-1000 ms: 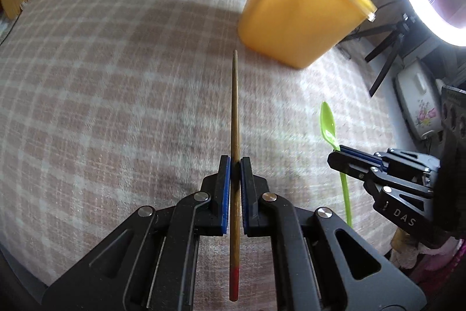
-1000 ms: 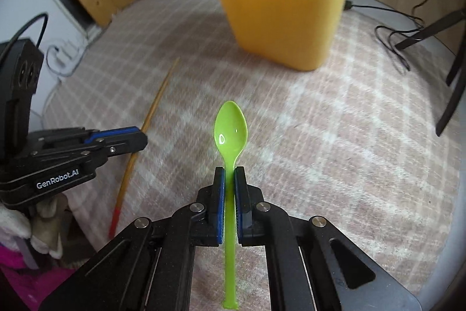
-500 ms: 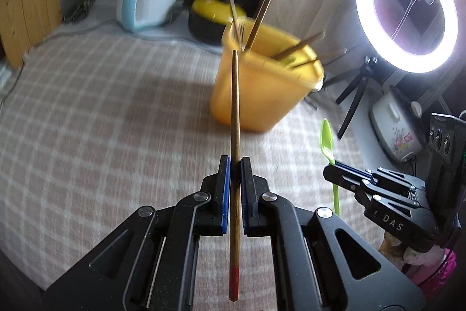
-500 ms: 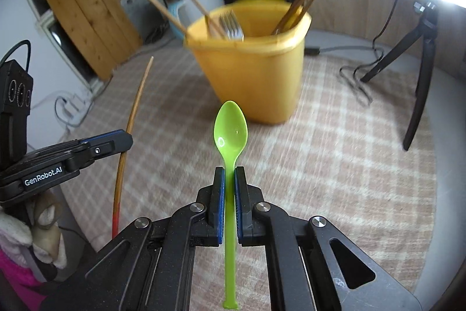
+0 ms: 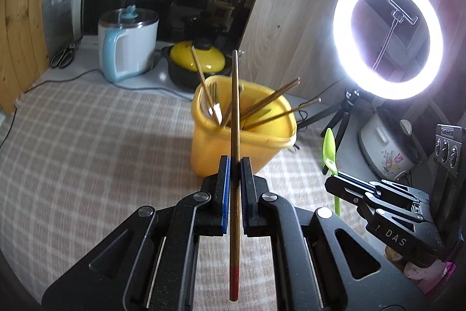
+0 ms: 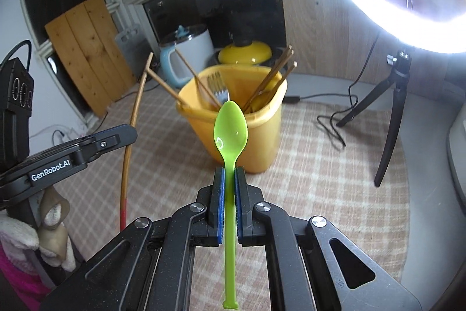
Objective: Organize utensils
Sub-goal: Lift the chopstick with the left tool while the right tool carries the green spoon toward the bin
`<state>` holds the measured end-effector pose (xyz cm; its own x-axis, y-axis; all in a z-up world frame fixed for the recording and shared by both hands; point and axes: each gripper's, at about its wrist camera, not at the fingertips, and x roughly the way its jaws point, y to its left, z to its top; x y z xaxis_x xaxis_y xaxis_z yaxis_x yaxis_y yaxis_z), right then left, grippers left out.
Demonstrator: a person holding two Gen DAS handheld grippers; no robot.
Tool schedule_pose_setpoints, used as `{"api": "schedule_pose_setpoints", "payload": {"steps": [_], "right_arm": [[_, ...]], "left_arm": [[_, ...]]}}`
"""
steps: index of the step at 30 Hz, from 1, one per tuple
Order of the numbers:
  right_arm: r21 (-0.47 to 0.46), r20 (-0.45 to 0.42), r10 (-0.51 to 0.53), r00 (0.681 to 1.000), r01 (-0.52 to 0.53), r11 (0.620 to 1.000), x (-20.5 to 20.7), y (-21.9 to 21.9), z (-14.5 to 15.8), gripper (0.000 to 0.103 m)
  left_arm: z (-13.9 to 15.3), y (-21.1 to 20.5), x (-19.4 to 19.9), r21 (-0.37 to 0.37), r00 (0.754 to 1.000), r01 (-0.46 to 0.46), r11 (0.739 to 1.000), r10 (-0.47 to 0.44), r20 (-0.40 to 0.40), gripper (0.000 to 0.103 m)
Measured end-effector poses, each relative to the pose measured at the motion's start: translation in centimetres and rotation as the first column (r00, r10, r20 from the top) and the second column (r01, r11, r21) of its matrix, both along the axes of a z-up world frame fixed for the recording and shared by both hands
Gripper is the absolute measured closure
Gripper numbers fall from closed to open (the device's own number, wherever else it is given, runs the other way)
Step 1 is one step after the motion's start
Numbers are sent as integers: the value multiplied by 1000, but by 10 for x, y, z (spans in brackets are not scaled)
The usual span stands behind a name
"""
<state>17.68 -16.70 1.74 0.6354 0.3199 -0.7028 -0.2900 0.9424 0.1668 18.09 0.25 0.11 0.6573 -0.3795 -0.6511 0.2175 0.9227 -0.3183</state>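
My left gripper (image 5: pixel 235 165) is shut on a brown chopstick (image 5: pixel 234 107) with a red end, held above the checked tablecloth. My right gripper (image 6: pixel 229 174) is shut on a green plastic spoon (image 6: pixel 230 127), bowl pointing forward. Ahead of both stands a yellow tub (image 5: pixel 230 147) (image 6: pixel 259 136) holding several chopsticks and a fork (image 6: pixel 218 89). In the left wrist view the right gripper (image 5: pixel 332 182) with its spoon (image 5: pixel 329 147) sits to the right. From the right wrist camera, the left gripper (image 6: pixel 131 130) and its chopstick (image 6: pixel 137 107) are at the left.
A lit ring light (image 5: pixel 387 34) on a small tripod (image 6: pixel 393 107) stands right of the tub. Behind the tub are a white and blue kettle (image 5: pixel 128 48) and a black pot with a yellow lid (image 5: pixel 198 60). A rice cooker (image 5: pixel 384 147) sits at the right edge, scissors (image 5: pixel 62 56) far left.
Both grippers have risen and tipped up with their utensils still gripped. The tub now shows from above with its inside visible, and the window, kettle and ring light have come into view.
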Motion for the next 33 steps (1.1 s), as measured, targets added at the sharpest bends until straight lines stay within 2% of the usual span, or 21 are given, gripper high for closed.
{"api": "schedule_pose_setpoints", "payload": {"steps": [10,23,28,33], "right_arm": [[9,60,-16,998,15,1000,15,0,23,98],[24,116,-22,993,20,1000,37,0,44,98],[29,131,-22,991,18,999,49,2,49,98],[36,131,-30,991,26,999,67,5,49,98]], "left_arm": [[23,-5,13,-25,999,12,1000,-10,53,99],[67,24,25,-66,986,-37,997,47,157,99],[75,26,49,-68,981,-45,997,57,188,99],[71,26,80,-64,980,-65,996,76,186,99]]}}
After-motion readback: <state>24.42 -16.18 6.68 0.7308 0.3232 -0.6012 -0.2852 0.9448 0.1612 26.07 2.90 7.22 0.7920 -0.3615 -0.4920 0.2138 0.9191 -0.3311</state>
